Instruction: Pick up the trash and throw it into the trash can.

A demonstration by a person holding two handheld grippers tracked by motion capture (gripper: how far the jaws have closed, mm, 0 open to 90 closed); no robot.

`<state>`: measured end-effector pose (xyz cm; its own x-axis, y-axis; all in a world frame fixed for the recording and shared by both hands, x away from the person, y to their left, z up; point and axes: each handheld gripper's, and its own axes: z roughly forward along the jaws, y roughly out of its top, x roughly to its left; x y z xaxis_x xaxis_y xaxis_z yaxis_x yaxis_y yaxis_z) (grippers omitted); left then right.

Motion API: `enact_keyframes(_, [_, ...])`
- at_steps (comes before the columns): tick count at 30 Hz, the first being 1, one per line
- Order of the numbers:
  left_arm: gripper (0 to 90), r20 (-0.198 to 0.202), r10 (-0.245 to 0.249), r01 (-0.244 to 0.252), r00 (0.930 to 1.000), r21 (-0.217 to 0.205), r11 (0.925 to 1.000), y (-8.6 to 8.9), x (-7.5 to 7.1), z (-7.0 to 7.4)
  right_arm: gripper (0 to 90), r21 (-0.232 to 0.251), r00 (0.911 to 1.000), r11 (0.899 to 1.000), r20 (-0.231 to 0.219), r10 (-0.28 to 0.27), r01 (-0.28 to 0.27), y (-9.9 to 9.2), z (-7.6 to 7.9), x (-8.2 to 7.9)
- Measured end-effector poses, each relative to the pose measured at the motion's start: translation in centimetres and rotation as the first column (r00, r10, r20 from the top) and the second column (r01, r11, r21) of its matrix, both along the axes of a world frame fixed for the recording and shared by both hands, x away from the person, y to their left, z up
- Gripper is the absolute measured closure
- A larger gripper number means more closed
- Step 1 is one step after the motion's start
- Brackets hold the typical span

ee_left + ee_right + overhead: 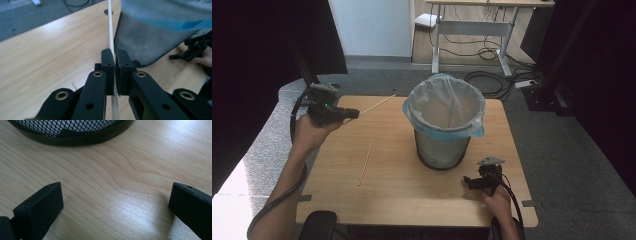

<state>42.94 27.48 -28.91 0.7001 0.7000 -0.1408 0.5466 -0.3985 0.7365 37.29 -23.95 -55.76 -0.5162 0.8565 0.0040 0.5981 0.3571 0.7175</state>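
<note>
At the left of the high view we see the left gripper [354,113], matt black and blocky, clamped tight on a thin pale wooden stick [379,104] that slants toward the upper middle of the frame. A second stick [365,163] lies flat on the smooth, light-grained table [397,192], left of centre. In the middle stands a black mesh bin [442,150] lined with a crinkled blue bag [444,131]. The left gripper view shows the ribbed pads [109,63] pinching the stick. At lower right, the right gripper [465,183] rests near the bin's base, jaws wide apart and empty
</note>
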Motion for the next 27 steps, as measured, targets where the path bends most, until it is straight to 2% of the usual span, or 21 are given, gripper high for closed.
enact_keyframes(5, [86.3, 0.017, -0.053, 0.053, 0.9984, -0.007, 0.9986, -2.0, 0.3, 2.6, 0.0, 0.001, 1.0000, 1.000, 0.000, 0.000, 0.000, 0.0, 0.0, 0.0])
enact_keyframes(7, [86.3, 0.021, -0.089, 0.090, 0.9958, -0.005, 0.9960, -3.6, 0.6, 3.4, 0.0, 0.000, 1.0000, 1.000, 0.000, 0.000, 0.000, 0.0, 0.0, 0.0])
enact_keyframes(9, [86.3, 0.019, -0.101, 0.101, 0.9947, -0.005, 0.9949, -4.2, 0.7, 3.7, 0.0, 0.000, 1.0000, 1.000, 0.000, 0.001, -0.001, 0.0, 0.0, 0.0])
enact_keyframes(10, [86.2, 0.017, -0.127, 0.127, 0.9918, 0.000, 0.9919, -5.7, 1.2, 4.0, 0.0, 0.001, 1.0000, 1.000, 0.000, 0.001, -0.001, 0.0, 0.0, 0.0])
enact_keyframes(12, [86.3, 0.016, -0.135, 0.135, 0.9907, 0.003, 0.9908, -6.2, 1.4, 4.1, 0.0, 0.001, 1.0000, 1.000, -0.001, 0.001, -0.001, 0.0, 0.0, 0.0])
enact_keyframes(14, [86.3, 0.006, -0.158, 0.158, 0.9874, 0.009, 0.9874, -7.9, 2.0, 4.2, 0.0, 0.000, 1.0000, 1.000, 0.000, 0.001, -0.001, 0.0, 0.0, 0.0])
enact_keyframes(18, [86.2, -0.011, -0.190, 0.190, 0.9818, 0.021, 0.9816, -10.3, 2.8, 3.9, 0.0, 0.000, 1.0000, 1.000, 0.000, 0.001, -0.001, 0.0, 0.0, 0.0])
enact_keyframes(19, [86.2, -0.019, -0.202, 0.203, 0.9792, 0.030, 0.9788, -11.6, 3.3, 3.6, 0.0, 0.000, 1.0000, 1.000, 0.000, 0.001, -0.001, 0.0, 0.0, 0.0])
enact_keyframes(20, [86.2, -0.019, -0.202, 0.203, 0.9792, 0.030, 0.9788, -11.6, 3.3, 3.6, 0.0, 0.000, 1.0000, 1.000, 0.000, 0.001, -0.001, 0.0, 0.0, 0.0])
enact_keyframes(23, [86.2, -0.026, -0.211, 0.212, 0.9771, 0.046, 0.9762, -13.3, 4.0, 3.1, 0.0, 0.000, 1.0000, 1.000, 0.000, 0.001, -0.001, 0.0, 0.0, 0.0])
enact_keyframes(25, [85.7, -0.015, -0.214, 0.214, 0.9768, 0.052, 0.9754, -14.0, 4.2, 2.9, 0.0, 0.000, 1.0000, 1.000, 0.000, 0.002, -0.002, 0.0, 0.0, 0.0])
enact_keyframes(26, [85.0, 0.006, -0.206, 0.206, 0.9785, 0.054, 0.9771, -14.2, 4.2, 2.9, 0.0, 0.000, 1.0000, 1.000, 0.000, 0.002, -0.002, 0.0, 0.0, 0.0])
enact_keyframes(27, [67.1, 0.025, -0.197, 0.195, 0.9801, 0.052, 0.9793, -14.3, 4.3, 2.9, 0.0, 0.001, 1.0000, 1.000, 0.000, 0.001, -0.001, 0.0, 0.0, 0.0])
